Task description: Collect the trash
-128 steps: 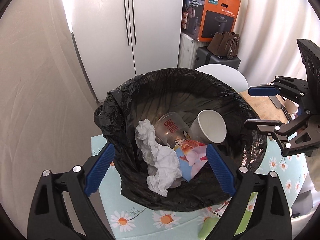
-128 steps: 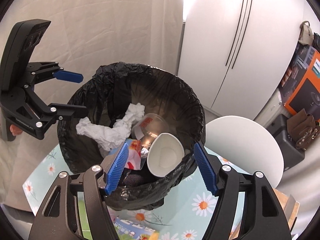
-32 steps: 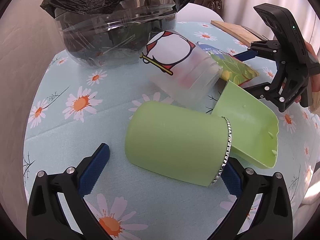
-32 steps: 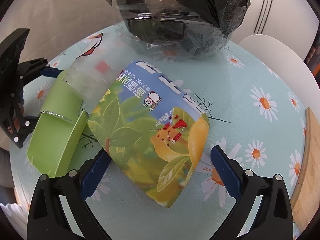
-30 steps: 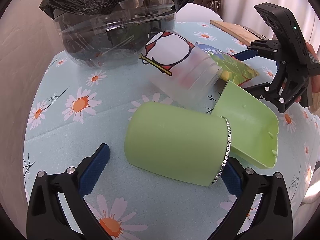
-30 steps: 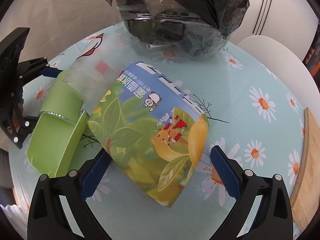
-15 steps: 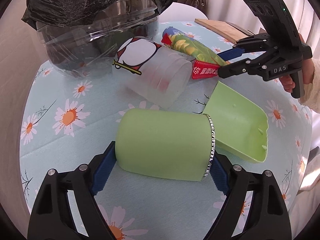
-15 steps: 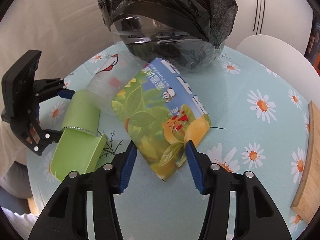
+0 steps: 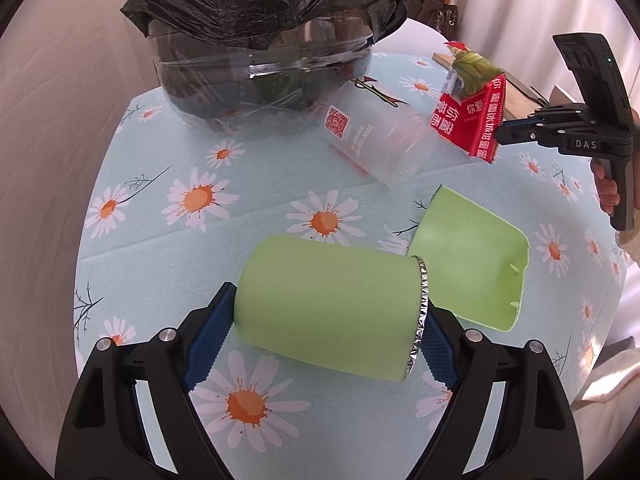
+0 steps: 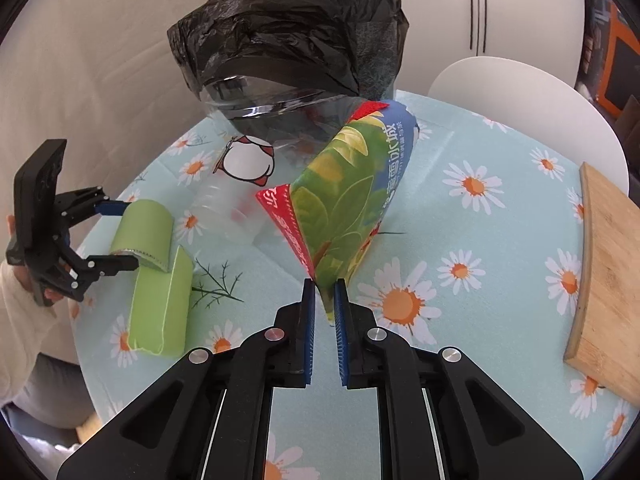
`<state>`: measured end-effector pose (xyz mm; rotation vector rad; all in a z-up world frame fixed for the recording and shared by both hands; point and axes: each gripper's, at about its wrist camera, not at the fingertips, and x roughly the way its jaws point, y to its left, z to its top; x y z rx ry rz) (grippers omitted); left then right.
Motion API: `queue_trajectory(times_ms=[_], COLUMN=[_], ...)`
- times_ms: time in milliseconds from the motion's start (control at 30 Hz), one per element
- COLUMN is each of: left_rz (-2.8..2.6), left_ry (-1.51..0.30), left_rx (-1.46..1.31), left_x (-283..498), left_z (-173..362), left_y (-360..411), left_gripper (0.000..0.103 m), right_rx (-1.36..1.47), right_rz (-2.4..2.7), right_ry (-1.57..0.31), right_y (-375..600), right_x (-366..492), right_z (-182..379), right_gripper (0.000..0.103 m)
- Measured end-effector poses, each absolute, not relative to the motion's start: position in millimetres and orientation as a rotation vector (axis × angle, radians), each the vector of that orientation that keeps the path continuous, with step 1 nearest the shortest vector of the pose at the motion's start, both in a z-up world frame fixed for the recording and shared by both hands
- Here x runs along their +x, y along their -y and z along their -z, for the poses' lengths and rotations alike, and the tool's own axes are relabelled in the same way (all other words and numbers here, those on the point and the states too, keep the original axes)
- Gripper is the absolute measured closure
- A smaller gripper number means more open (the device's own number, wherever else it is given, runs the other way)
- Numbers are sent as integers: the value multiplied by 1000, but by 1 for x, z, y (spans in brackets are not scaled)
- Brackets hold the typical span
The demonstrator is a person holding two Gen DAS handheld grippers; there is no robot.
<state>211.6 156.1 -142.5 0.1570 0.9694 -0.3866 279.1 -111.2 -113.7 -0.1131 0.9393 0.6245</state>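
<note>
- Left tongs (image 9: 326, 334) clamp green canister (image 9: 328, 312) end to end, low over desk (image 9: 160, 240); its hinged lid (image 9: 472, 264) hangs open.
- Right tongs (image 10: 323, 300) are pressed together, pinching corner of snack bag (image 10: 352, 192), lifted beside bin (image 10: 288, 52).
- Risk: corner pinch is thin; glossy bag could slip or swing into clear cup (image 9: 376, 140) lying on its side.
- Risk: the open lid may catch the bin rim; the smooth canister ends could slide between the pads.
- Surface: daisy-print cloth, wooden board (image 10: 600, 272) at edge; white cabinet and curtains behind.
</note>
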Motion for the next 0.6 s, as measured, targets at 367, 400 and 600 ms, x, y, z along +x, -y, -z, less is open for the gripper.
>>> queue_trajectory(times_ms=[367,400,600], left_rz=[398,402,389], left_ry=[-965,-971,-1002], left_rx=[151,163,207], left_x=[186,184,176], left_z=[127,127,127], left_y=[-143,-140,-128], left_gripper=[29,31,33], right_rx=[-78,-75,-39], right_rz=[-496,-492,-463], right_ry=[-953,-955,-946], right_y=[168,171,193], right_x=[257,255,233], right_z=[104,103,98], right_gripper=[95,95,95])
